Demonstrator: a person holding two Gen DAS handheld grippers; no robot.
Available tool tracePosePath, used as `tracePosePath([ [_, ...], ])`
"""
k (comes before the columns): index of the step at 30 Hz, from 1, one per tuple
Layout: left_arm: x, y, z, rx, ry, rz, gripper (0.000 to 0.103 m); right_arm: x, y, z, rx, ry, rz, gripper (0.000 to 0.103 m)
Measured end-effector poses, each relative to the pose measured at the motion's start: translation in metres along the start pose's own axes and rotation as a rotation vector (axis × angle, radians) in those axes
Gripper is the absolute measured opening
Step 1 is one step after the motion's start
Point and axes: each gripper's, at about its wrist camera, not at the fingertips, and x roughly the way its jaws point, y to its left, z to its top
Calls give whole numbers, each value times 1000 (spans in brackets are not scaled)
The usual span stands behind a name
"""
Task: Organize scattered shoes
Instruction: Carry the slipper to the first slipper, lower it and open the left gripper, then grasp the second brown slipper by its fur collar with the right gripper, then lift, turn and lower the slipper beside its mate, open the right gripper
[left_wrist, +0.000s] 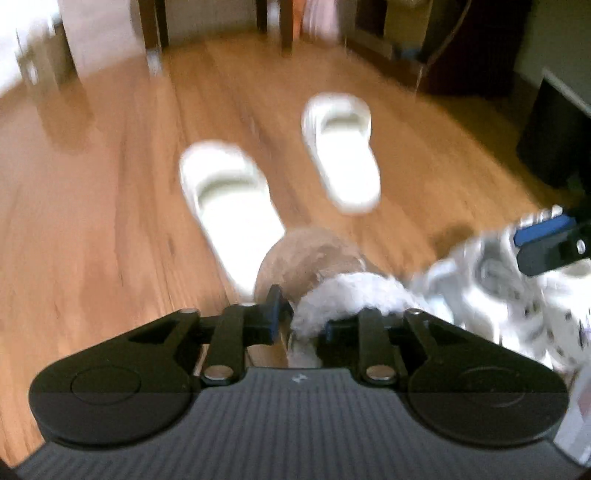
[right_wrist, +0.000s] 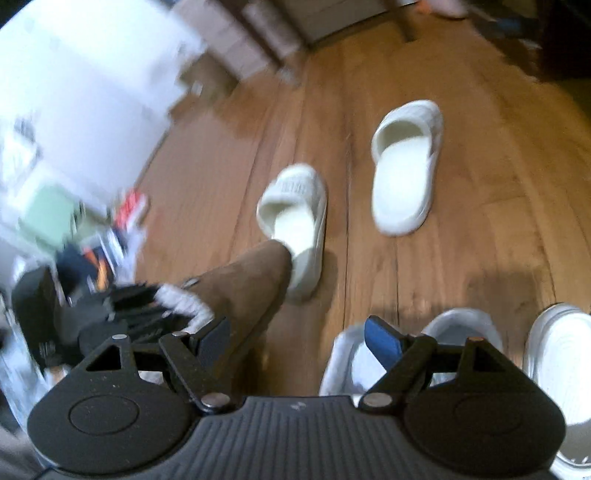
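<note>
A brown slipper (left_wrist: 306, 254) with a white fleece rim lies right in front of my left gripper (left_wrist: 303, 317). Its jaws stand partly apart, open, with the fleece rim between the fingers. Beyond it two white slides (left_wrist: 229, 199) (left_wrist: 343, 147) rest on the wooden floor. In the right wrist view the brown slipper (right_wrist: 243, 284) tilts, its toe over the near white slide (right_wrist: 295, 221); the other slide (right_wrist: 406, 166) lies farther right. My right gripper (right_wrist: 299, 339) is open with bare floor between its fingers. One finger (left_wrist: 546, 236) shows at the left wrist view's right edge.
Pale sneakers (right_wrist: 461, 332) (right_wrist: 557, 350) sit just behind the right finger. Blurred white spotted shoes (left_wrist: 498, 295) lie at the right. Dark furniture legs (left_wrist: 284, 29) and a dark cabinet (left_wrist: 554, 140) border the floor. White furniture (right_wrist: 74, 92) and clutter (right_wrist: 122, 221) stand at the left.
</note>
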Motion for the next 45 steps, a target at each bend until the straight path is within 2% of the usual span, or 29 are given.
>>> tracePosePath([
  [1, -3, 9, -7, -26, 43, -44, 51, 4, 5, -3, -25, 14, -10, 81],
  [2, -9, 18, -16, -53, 60, -86, 58, 11, 13, -9, -80, 35, -26, 76],
  [3, -18, 27, -24, -69, 63, -111, 65, 14, 20, -14, -130, 40, -26, 60],
  [4, -26, 34, -32, -76, 66, -119, 77, 16, 25, -17, -165, 42, -18, 49],
  [5, -37, 41, -42, -76, 67, -120, 83, 18, 35, -23, -241, 54, -6, 46],
  [9, -59, 63, -63, -77, 66, -80, 85, 28, 77, -39, -493, 88, -55, 44],
  [12, -64, 78, -74, -89, 86, -61, 90, 42, 105, -46, -677, 125, -100, 44],
  [13, -63, 83, -78, -100, 94, -61, 91, 47, 114, -51, -753, 138, -123, 44],
  [15, -59, 95, -86, -122, 123, -65, 91, 66, 136, -72, -1009, 156, -216, 43],
  [17, -56, 104, -86, -130, 132, -58, 91, 82, 149, -87, -1159, 162, -274, 42],
  [19, -57, 116, -83, -137, 109, -3, 91, 97, 157, -103, -1281, 162, -317, 42],
  [22, -55, 121, -80, -117, 106, 47, 91, 110, 157, -110, -1324, 140, -366, 42],
  [24, -51, 122, -82, -122, 126, 11, 91, 116, 155, -113, -1335, 135, -388, 42],
  [26, -47, 124, -85, -144, 148, -52, 91, 119, 152, -118, -1392, 130, -417, 42],
  [29, -39, 128, -86, -168, 172, -103, 91, 125, 150, -124, -1455, 123, -447, 42],
  [33, -36, 131, -87, -173, 181, -95, 91, 138, 151, -120, -1477, 111, -444, 42],
  [36, -35, 134, -88, -177, 187, -92, 91, 153, 142, -121, -1511, 101, -475, 53],
  [38, -37, 138, -90, -185, 182, -93, 91, 163, 138, -120, -1513, 100, -489, 48],
  [39, -38, 139, -91, -190, 178, -94, 91, 166, 137, -118, -1506, 99, -492, 40],
  [40, -39, 141, -92, -194, 175, -94, 91, 162, 141, -111, -1456, 94, -472, 28],
  [42, -40, 146, -92, -202, 168, -86, 91, 150, 146, -98, -1339, 107, -427, 25],
  [45, -41, 148, -92, -177, 163, -35, 91, 132, 147, -81, -1161, 95, -397, 21],
])
